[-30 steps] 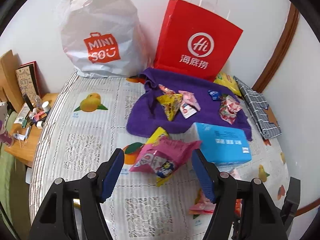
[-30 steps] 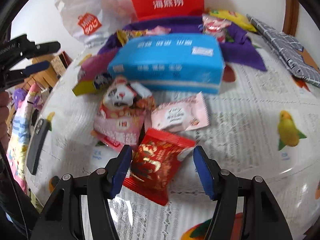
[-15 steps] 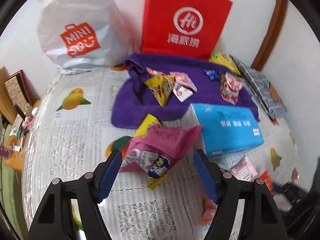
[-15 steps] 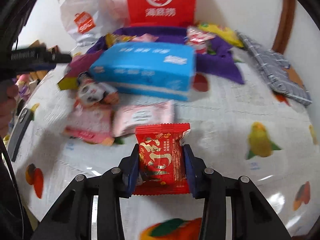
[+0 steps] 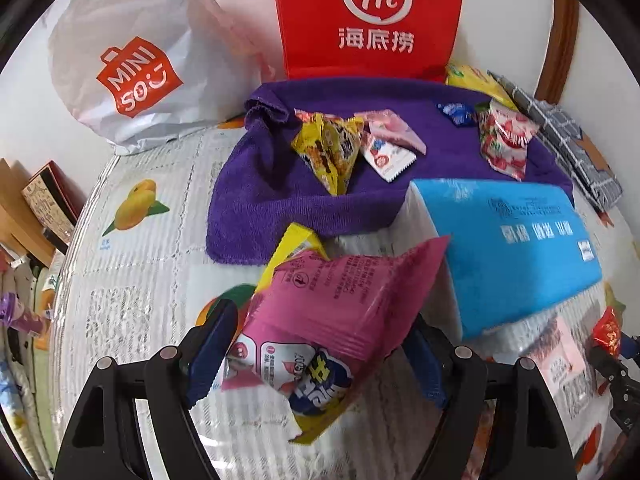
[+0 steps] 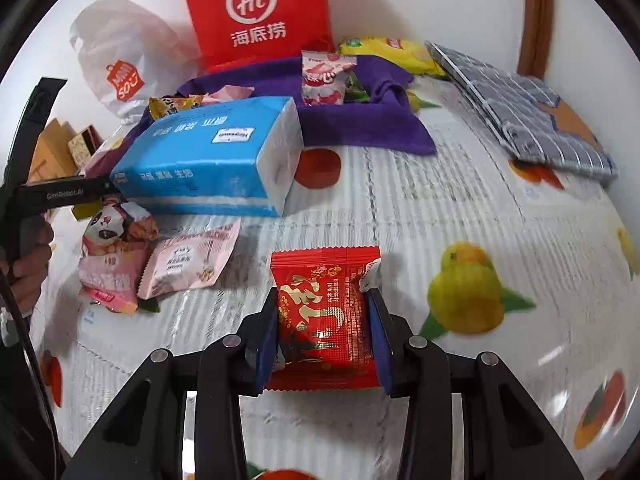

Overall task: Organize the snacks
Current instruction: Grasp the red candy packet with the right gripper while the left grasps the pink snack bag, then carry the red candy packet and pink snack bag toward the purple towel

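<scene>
A pink snack packet (image 5: 340, 300) lies on the fruit-print tablecloth (image 5: 132, 280), on top of a yellow packet (image 5: 294, 242). My left gripper (image 5: 316, 356) straddles it; its jaws are opening and the blue pads stand just off the packet's edges. My right gripper (image 6: 324, 332) is shut on a red foil snack packet (image 6: 324, 300), held a little above the cloth. Beyond lies a purple towel (image 5: 272, 192) bearing a yellow triangular packet (image 5: 328, 148), a pink-white packet (image 5: 390, 140) and a strawberry packet (image 5: 504, 140).
A blue tissue pack (image 6: 208, 160) lies between the towel and two pink packets (image 6: 188, 260). A red paper bag (image 5: 372, 20) and a white plastic bag (image 5: 132, 72) stand at the wall. A grey checked cloth (image 6: 528, 112) lies at the right. A hand (image 6: 28, 268) shows at the left edge.
My right gripper closed on the red packet and carried it right, away from the pink packets. My left gripper came down and closer over the pink packet, its jaws spreading.
</scene>
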`<state>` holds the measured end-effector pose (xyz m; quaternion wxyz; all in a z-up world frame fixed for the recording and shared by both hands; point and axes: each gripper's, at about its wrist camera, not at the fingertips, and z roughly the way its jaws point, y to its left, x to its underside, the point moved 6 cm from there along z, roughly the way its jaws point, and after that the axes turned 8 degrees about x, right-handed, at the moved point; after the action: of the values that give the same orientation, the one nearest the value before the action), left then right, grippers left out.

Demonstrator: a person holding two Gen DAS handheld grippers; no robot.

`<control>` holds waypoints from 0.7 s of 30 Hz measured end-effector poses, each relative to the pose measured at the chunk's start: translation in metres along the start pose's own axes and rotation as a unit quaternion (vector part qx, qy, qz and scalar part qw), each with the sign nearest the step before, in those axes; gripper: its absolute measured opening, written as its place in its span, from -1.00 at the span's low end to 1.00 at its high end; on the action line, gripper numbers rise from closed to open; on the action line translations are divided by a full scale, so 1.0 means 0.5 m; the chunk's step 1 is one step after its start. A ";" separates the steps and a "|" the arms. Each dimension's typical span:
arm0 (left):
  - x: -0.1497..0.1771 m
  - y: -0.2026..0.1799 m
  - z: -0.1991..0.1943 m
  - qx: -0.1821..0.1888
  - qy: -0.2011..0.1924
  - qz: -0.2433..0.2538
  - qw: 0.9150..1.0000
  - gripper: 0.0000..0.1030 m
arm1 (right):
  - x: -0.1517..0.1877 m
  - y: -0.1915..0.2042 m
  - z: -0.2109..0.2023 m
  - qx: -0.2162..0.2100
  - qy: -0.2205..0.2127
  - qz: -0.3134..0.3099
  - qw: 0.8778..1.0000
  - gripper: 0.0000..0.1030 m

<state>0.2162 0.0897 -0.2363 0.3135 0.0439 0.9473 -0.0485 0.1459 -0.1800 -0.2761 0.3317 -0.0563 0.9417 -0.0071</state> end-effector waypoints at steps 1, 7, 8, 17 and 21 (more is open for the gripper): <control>-0.002 0.000 0.002 0.001 -0.004 -0.001 1.000 0.53 | -0.008 0.002 0.004 0.005 -0.007 -0.013 1.000 -0.21; 0.004 -0.002 -0.002 0.026 -0.040 -0.015 0.999 0.38 | -0.049 0.012 0.049 -0.002 -0.022 -0.040 0.999 -0.20; 0.007 -0.004 -0.001 0.030 -0.042 -0.017 0.998 0.36 | -0.052 0.015 0.052 0.002 -0.029 -0.046 0.999 -0.20; 0.017 -0.012 -0.005 0.012 -0.068 -0.013 0.998 0.34 | -0.056 0.020 0.059 -0.005 -0.037 -0.049 0.998 -0.11; 0.016 -0.011 -0.004 0.015 -0.064 -0.015 0.998 0.27 | -0.056 0.015 0.058 -0.018 -0.036 -0.040 0.998 -0.10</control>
<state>0.2080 0.0851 -0.2389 0.3724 0.0307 0.9249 -0.0704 0.1850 -0.1687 -0.2819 0.3642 -0.1003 0.9259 -0.0016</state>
